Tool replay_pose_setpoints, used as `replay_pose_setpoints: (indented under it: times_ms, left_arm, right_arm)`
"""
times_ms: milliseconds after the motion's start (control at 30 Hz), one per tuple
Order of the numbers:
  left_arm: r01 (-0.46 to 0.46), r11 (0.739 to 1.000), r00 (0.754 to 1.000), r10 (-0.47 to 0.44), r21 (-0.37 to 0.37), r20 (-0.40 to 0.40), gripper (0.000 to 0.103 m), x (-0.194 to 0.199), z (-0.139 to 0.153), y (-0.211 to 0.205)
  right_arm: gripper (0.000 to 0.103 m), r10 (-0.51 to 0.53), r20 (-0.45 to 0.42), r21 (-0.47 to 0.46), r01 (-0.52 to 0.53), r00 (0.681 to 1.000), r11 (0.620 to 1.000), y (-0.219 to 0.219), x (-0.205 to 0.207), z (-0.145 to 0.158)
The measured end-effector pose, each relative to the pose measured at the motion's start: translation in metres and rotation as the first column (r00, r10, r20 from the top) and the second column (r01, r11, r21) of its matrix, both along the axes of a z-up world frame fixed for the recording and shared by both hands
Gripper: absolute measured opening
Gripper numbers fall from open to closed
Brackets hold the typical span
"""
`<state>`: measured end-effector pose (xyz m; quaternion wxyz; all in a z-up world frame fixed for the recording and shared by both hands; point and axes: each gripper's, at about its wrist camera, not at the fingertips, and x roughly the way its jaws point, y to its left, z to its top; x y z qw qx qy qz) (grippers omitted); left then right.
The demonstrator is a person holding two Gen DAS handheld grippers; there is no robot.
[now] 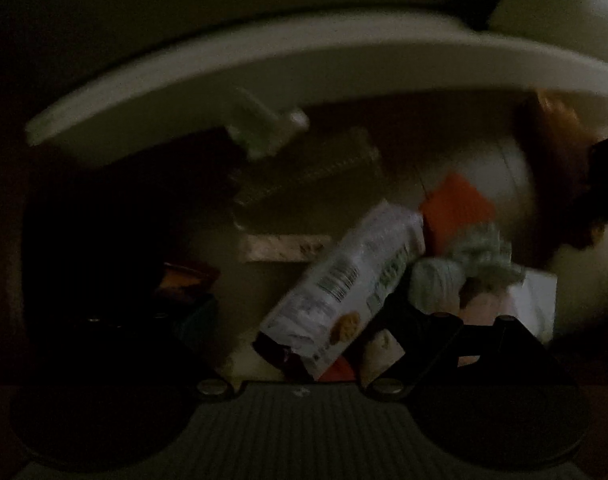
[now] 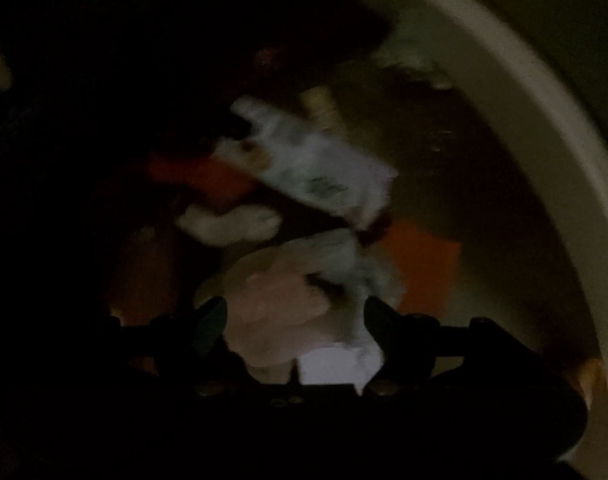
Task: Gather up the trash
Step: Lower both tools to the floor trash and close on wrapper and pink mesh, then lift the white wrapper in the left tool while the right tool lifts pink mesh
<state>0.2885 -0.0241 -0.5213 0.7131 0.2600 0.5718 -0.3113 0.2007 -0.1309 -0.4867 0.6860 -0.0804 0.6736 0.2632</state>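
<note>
Both views are dark and look down into a pale round bin [image 1: 264, 76] holding trash. In the left wrist view a white cookie carton [image 1: 343, 284] with a barcode lies tilted in the middle, beside an orange piece [image 1: 455, 204] and crumpled paper [image 1: 479, 256]. My left gripper [image 1: 288, 344] is spread wide above the carton and holds nothing; its right finger [image 1: 443, 340] shows dark. In the right wrist view my right gripper [image 2: 294, 316] is inside the bin with its fingers apart around crumpled pinkish-white paper [image 2: 280, 304]. The carton [image 2: 319, 168] lies beyond it.
The bin rim [image 2: 543, 128] curves along the right of the right wrist view. A clear ribbed plastic container [image 1: 311, 168] and a pale flat strip [image 1: 284, 246] lie deeper in the bin. A dark brown packet [image 1: 184, 284] sits at the left.
</note>
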Motion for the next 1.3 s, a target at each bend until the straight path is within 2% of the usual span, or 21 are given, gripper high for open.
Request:
replay_pose_setpoints:
  times_ms: [167, 233, 333, 433, 500, 533, 600, 700, 733, 833, 900, 967, 1033, 1300]
  left_arm:
    - [0.171, 0.985, 0.984, -0.172, -0.022, -0.051, 0.091, 0.0, -0.023, -0.007]
    - [0.219, 0.976, 0.972, -0.219, -0.006, -0.082, 0.091, 0.004, -0.032, -0.008]
    - [0.246, 0.969, 0.963, -0.242, 0.018, -0.118, 0.091, 0.011, -0.047, -0.008]
    - [0.226, 0.974, 0.962, -0.223, 0.004, -0.159, 0.088, 0.015, -0.054, -0.009]
    - [0.212, 0.977, 0.962, -0.207, 0.01, -0.179, 0.075, 0.013, -0.061, -0.011]
    - [0.208, 0.978, 0.961, -0.201, 0.014, -0.187, 0.063, 0.012, -0.063, -0.011]
    - [0.181, 0.983, 0.964, -0.173, 0.023, -0.2, 0.059, 0.011, -0.065, -0.011]
    - [0.144, 0.99, 0.97, -0.142, -0.004, -0.196, 0.053, 0.01, -0.059, -0.009]
    - [0.134, 0.991, 0.971, -0.133, -0.011, -0.196, 0.051, 0.01, -0.058, -0.008]
    - [0.114, 0.993, 0.975, -0.114, -0.01, -0.191, 0.043, 0.009, -0.054, -0.007]
    - [0.102, 0.995, 0.976, -0.102, -0.01, -0.192, 0.04, 0.008, -0.052, -0.007]
    - [0.091, 0.996, 0.978, -0.09, -0.006, -0.188, 0.039, 0.006, -0.051, -0.009]
    - [0.079, 0.997, 0.98, -0.078, -0.004, -0.183, 0.033, 0.003, -0.046, -0.01]
    - [-0.002, 1.0, 0.985, 0.001, -0.004, -0.174, 0.027, -0.01, 0.004, 0.0]
  right_arm:
    - [0.075, 0.11, -0.025, -0.015, -0.11, 0.994, 0.994, 0.026, -0.007, -0.031]
    - [0.075, 0.139, -0.034, -0.029, -0.14, 0.99, 0.99, 0.032, -0.008, -0.042]
    - [0.075, 0.16, -0.049, -0.052, -0.162, 0.986, 0.985, 0.041, -0.01, -0.059]
    - [0.075, 0.168, -0.042, -0.074, -0.171, 0.985, 0.983, 0.048, -0.01, -0.071]
    - [0.073, 0.172, -0.044, -0.079, -0.175, 0.984, 0.981, 0.05, -0.01, -0.076]
    - [0.073, 0.174, -0.047, -0.088, -0.177, 0.984, 0.98, 0.052, -0.01, -0.078]
    - [0.073, 0.175, -0.043, -0.087, -0.178, 0.984, 0.98, 0.052, -0.012, -0.081]
    - [0.071, 0.175, -0.044, -0.083, -0.178, 0.984, 0.98, 0.05, -0.015, -0.08]
    - [0.068, 0.177, -0.047, -0.08, -0.18, 0.983, 0.98, 0.048, -0.017, -0.078]
    - [0.01, 0.205, -0.054, -0.109, -0.209, 0.977, 0.972, 0.05, -0.019, -0.079]
    - [0.012, 0.203, -0.065, -0.118, -0.21, 0.977, 0.971, 0.05, -0.019, -0.078]
    - [0.006, 0.196, -0.055, -0.106, -0.201, 0.979, 0.974, 0.049, -0.019, -0.071]
    - [0.004, 0.179, -0.043, -0.103, -0.182, 0.983, 0.978, 0.046, -0.018, -0.06]
    - [0.003, 0.078, 0.031, -0.074, -0.076, 0.996, 0.994, 0.018, -0.015, 0.019]
